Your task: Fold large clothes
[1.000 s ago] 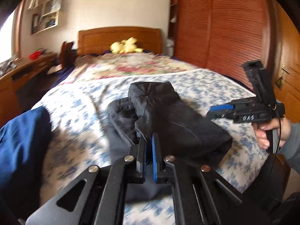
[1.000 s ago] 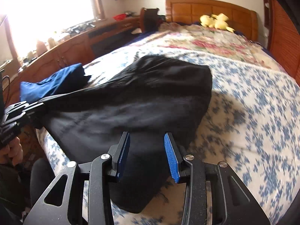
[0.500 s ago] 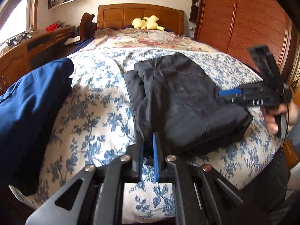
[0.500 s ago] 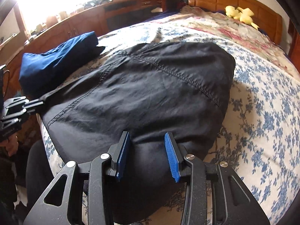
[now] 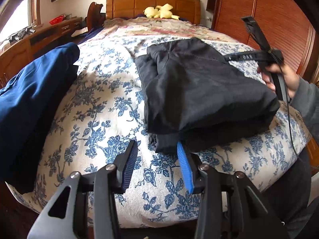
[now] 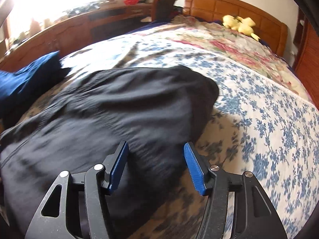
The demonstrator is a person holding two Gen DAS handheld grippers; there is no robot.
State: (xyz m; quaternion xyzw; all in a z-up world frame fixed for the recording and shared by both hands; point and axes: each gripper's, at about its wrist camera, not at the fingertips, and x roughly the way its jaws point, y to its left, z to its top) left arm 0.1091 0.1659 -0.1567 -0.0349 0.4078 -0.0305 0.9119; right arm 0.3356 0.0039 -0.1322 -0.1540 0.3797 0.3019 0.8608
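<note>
While the right wrist view is being smeared by motion blur, little surface detail is being resolved on the folded black garment (image 6: 119,115), and its near-left portion is being cut off by the frame edge. The garment is lying folded in layers on the blue-floral bedspread (image 5: 95,119), near the foot edge of the bed, as shown sharply in the left wrist view (image 5: 199,87). Its lower layers are being hidden under the top fold, so the kind of garment cannot be told.

The left gripper (image 5: 157,165) is being held released, jaws spread apart, with nothing between them; its right blue pad is being overlapped at the tip by the garment's near hem, and contact cannot be confirmed. The right gripper (image 6: 156,165) is likewise being held released, jaws wide, over the garment's near edge, gripping nothing. From the left wrist view, the right gripper (image 5: 257,55) is being seen side-on above the garment's far side, held by the person's right hand (image 5: 279,77); white characters are being shown on its body, reading roughly "048", though upside down and uncertain.

A blue garment (image 5: 30,99) is lying at the bed's left edge, partly cut off. A yellow plush toy (image 5: 159,12) is resting by the wooden headboard (image 5: 129,4).
</note>
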